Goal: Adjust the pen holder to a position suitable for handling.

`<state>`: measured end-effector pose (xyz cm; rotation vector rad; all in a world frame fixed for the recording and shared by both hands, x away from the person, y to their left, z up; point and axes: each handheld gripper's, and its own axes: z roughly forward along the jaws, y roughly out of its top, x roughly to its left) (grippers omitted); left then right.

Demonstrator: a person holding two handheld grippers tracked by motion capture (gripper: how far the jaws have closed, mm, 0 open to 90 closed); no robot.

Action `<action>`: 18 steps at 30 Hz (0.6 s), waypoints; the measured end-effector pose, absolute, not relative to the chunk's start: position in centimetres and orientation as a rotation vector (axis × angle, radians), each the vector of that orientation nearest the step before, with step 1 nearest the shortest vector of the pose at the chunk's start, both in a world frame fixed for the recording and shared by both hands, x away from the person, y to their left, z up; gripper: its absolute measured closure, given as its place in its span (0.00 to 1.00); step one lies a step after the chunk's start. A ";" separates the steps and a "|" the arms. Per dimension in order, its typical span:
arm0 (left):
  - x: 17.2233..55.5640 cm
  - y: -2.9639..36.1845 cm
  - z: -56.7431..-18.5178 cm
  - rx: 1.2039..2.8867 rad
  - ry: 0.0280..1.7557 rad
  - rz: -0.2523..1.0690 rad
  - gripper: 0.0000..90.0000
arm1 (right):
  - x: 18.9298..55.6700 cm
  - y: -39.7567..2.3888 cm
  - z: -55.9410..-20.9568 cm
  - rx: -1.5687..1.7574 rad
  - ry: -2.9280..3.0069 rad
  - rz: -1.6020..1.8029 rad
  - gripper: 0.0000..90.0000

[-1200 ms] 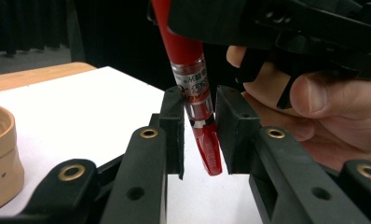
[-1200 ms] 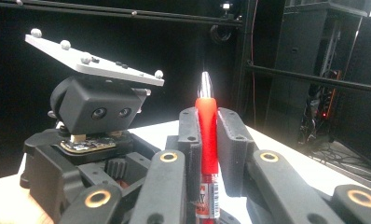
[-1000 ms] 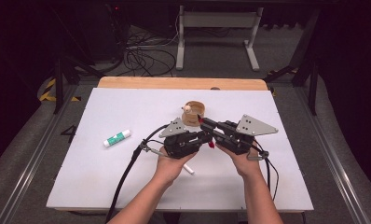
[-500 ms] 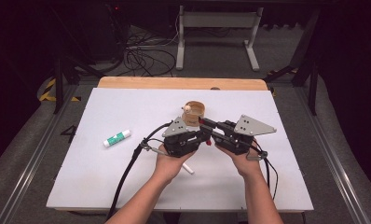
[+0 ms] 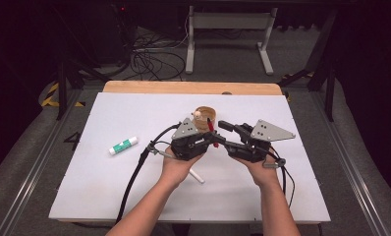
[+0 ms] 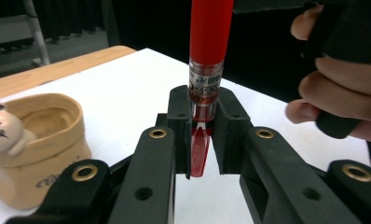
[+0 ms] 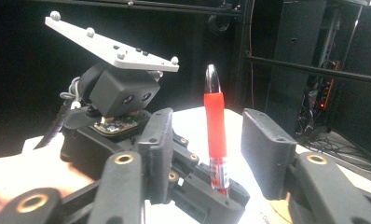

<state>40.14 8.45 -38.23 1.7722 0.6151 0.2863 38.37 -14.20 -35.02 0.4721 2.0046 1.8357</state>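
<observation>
A red pen (image 6: 210, 28) stands upright with its lower end pinched in my left gripper (image 6: 203, 135), which is shut on it. In the high view the left gripper (image 5: 212, 139) holds the pen (image 5: 210, 126) just in front of a beige bear-faced cup (image 5: 205, 118). My right gripper (image 7: 211, 135) faces it from the right. Its jaws have just been opening and now stand on either side of the pen (image 7: 215, 126) with a gap at each pad, so they are open. The right gripper (image 5: 222, 132) sits close against the left one.
A green-and-white glue stick (image 5: 123, 145) lies on the white tabletop (image 5: 100, 196) to the left. A small white stick-like object (image 5: 195, 176) lies under my left wrist. The cup (image 6: 39, 140) stands to the left in the left gripper view. The wooden table edge (image 5: 183, 87) runs along the back.
The right gripper's jaws have spread apart off the red pen, which stays upright in the left gripper. Both hands have kept their places.
</observation>
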 end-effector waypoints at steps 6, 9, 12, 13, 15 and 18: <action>40.8 8.6 -37.9 1.787 0.622 0.326 0.88 | 38.4 -14.6 -35.0 0.488 2.030 1.801 0.50; 41.1 8.5 -37.7 1.791 0.625 0.337 0.88 | 38.3 -14.8 -35.1 0.497 2.031 1.785 0.48; 41.5 8.4 -37.4 1.794 0.625 0.356 0.88 | 38.3 -15.1 -35.1 0.521 2.027 1.769 0.45; 41.6 8.3 -37.3 1.794 0.628 0.359 0.88 | 38.3 -15.3 -35.2 0.530 2.027 1.767 0.44; 41.8 8.3 -37.0 1.799 0.624 0.378 0.88 | 38.3 -15.6 -35.2 0.546 2.029 1.763 0.43; 42.1 8.4 -36.7 1.793 0.628 0.395 0.88 | 38.3 -16.0 -35.2 0.570 2.027 1.756 0.42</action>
